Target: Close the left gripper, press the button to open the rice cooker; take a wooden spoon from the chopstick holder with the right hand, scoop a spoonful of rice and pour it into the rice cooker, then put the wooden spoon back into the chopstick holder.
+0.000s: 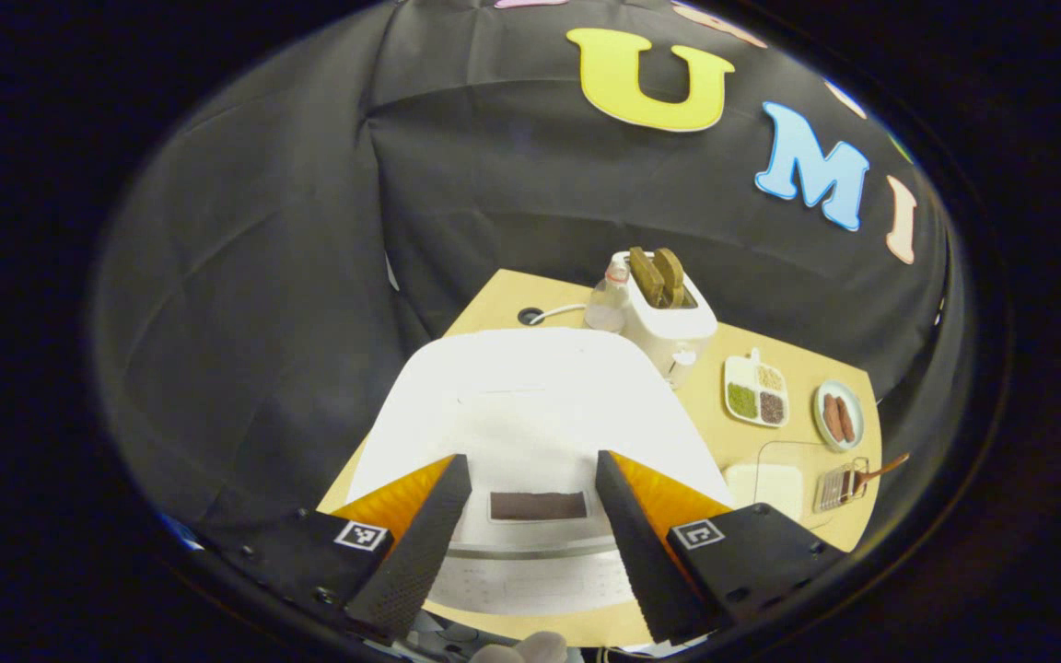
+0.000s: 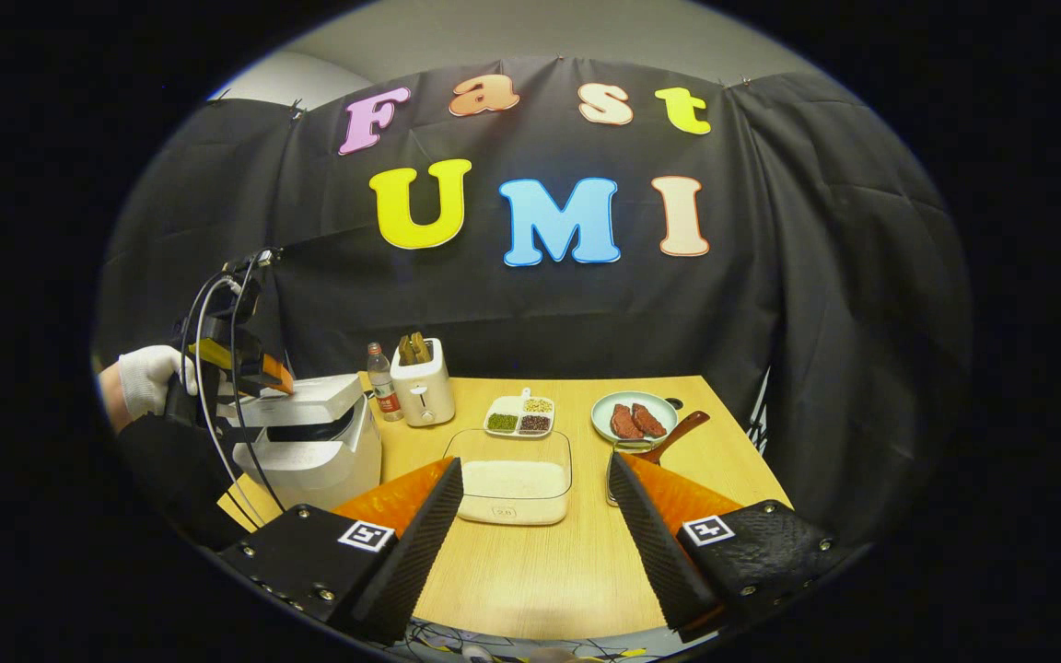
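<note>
Rice cooker (image 2: 309, 437), lid ajar, sits at the wooden table's (image 2: 540, 562) nine o'clock; both grippers (image 1: 526, 543) (image 2: 535, 543) gape wide, chopstick holder (image 2: 618, 465) half hidden.

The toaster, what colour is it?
The toaster is white, with brown bread slices sticking out; it shows best in the right gripper view.

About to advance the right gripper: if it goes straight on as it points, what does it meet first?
Probably the clear rice container, centred between the open right gripper fingers; only bare table lies before it. Depth is uncertain.
</note>
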`<act>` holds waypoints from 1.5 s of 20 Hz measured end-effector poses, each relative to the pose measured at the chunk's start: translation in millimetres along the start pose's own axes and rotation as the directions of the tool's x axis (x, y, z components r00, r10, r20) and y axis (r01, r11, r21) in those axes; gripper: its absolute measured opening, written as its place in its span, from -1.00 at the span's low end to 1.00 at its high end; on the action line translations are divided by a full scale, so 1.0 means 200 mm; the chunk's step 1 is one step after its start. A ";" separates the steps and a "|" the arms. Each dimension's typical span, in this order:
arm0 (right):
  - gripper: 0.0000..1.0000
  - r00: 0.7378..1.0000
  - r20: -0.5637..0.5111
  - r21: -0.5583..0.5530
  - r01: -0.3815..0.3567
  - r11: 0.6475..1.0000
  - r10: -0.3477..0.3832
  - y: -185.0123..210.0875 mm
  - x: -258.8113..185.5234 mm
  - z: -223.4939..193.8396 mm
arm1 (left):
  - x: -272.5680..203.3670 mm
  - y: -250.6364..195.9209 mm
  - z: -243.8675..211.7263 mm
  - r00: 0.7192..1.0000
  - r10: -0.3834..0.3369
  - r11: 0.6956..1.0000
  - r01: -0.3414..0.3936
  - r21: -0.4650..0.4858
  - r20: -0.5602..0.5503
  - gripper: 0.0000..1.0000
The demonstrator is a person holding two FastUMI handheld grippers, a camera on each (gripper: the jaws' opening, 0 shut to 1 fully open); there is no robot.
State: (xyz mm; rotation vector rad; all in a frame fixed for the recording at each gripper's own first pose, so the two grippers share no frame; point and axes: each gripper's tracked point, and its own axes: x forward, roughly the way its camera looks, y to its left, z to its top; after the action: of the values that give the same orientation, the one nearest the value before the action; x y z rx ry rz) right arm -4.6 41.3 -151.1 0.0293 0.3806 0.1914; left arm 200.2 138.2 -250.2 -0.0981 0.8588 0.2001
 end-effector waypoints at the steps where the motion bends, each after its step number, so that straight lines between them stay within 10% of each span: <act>1: 0.96 1.000 -0.003 0.002 -0.005 1.000 0.005 0.00 0.00 0.00 | 0.02 -0.01 -0.02 1.000 0.000 1.000 0.000 -0.002 -0.013 0.91; 22: 0.96 0.999 -0.035 0.019 -0.020 1.000 0.021 0.01 0.02 -0.07 | 0.09 -0.01 -0.26 0.991 -0.005 1.000 0.006 0.011 -0.134 0.97; 30: 0.96 0.999 0.051 0.015 0.003 1.000 -0.004 -0.03 0.01 0.08 | -0.26 -0.10 0.16 0.960 -0.017 0.999 0.003 0.053 0.279 0.96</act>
State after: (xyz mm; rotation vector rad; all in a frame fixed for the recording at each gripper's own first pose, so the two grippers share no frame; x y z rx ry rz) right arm 3.8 35.9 -136.4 0.0478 0.3313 0.1839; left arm 195.9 116.6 -189.1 -0.0241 0.5807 0.1770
